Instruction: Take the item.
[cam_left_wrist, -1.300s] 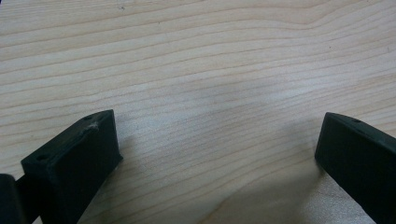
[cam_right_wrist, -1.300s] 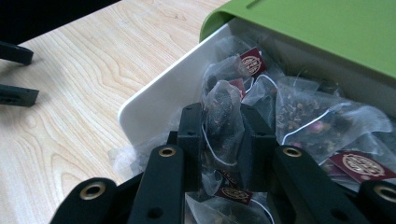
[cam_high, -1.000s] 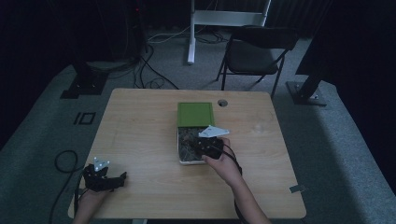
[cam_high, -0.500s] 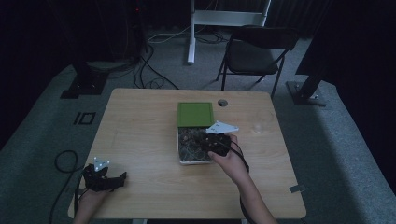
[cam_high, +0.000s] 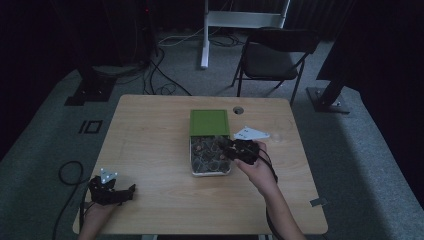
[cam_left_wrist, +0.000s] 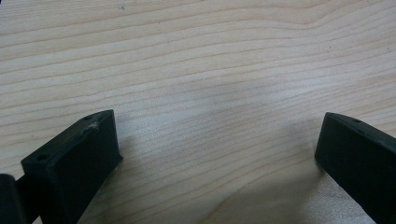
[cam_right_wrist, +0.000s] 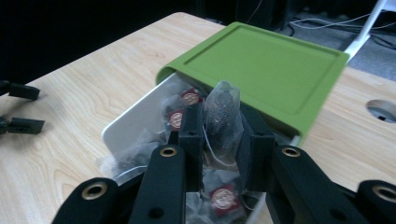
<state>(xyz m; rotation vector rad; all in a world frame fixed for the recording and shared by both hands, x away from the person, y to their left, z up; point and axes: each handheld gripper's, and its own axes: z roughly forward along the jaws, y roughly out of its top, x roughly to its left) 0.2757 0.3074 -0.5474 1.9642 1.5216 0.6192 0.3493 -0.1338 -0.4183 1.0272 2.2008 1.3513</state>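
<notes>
A white box (cam_high: 192, 159) of tea bags sits mid-table, its green lid (cam_high: 209, 122) slid back over the far end. My right gripper (cam_high: 235, 149) hovers over the box's right side. In the right gripper view the right gripper (cam_right_wrist: 222, 128) is shut on a tea bag (cam_right_wrist: 222, 115), a translucent pouch of dark leaves held above the white box (cam_right_wrist: 128, 118), with the green lid (cam_right_wrist: 261, 62) behind it. My left gripper (cam_high: 122, 194) rests near the table's front left corner. In the left gripper view the left gripper (cam_left_wrist: 217, 144) stands open over bare wood.
A round cable hole (cam_high: 238, 109) is in the table (cam_high: 150, 130) behind the box. A black folding chair (cam_high: 272, 55) and a white stand (cam_high: 210, 20) are beyond the far edge. Cables (cam_high: 165, 75) lie on the grey floor.
The right hand has moved toward the far right and lifted, carrying the tea bag up out of the box. The left gripper has stayed in place.
</notes>
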